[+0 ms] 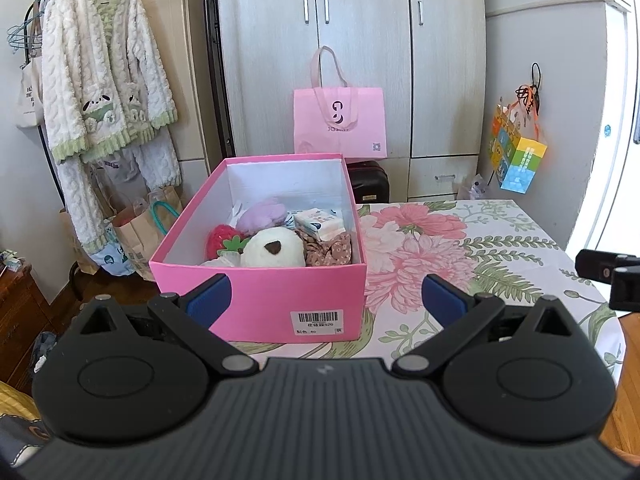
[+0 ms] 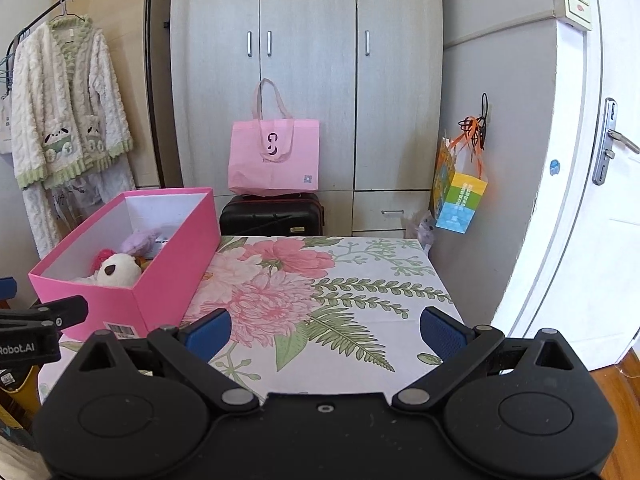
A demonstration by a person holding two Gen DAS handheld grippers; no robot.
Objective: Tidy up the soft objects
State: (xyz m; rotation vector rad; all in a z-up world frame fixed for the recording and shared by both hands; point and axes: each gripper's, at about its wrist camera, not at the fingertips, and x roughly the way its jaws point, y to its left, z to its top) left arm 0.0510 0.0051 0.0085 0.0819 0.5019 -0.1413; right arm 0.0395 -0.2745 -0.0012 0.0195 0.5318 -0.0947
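Observation:
A pink box (image 1: 256, 300) stands on the left part of the floral table (image 1: 460, 248). Inside lie a white plush (image 1: 274, 249), a lilac plush (image 1: 262, 216), a red strawberry plush (image 1: 220, 240), a brown floral fabric piece (image 1: 328, 249) and a tissue pack (image 1: 320, 222). My left gripper (image 1: 326, 300) is open and empty, just in front of the box's near wall. My right gripper (image 2: 326, 330) is open and empty, above the bare tablecloth (image 2: 340, 288) to the right of the box (image 2: 160, 276). The white plush (image 2: 118, 270) and the lilac plush (image 2: 138, 240) also show in the right wrist view.
A pink tote bag (image 2: 274, 160) sits on a black suitcase (image 2: 272, 216) before the wardrobe (image 2: 308, 60). Fleece pyjamas (image 1: 104, 80) hang on a rack at left. A colourful gift bag (image 2: 458, 192) hangs beside the white door (image 2: 580, 200). Paper bags (image 1: 140, 228) stand on the floor.

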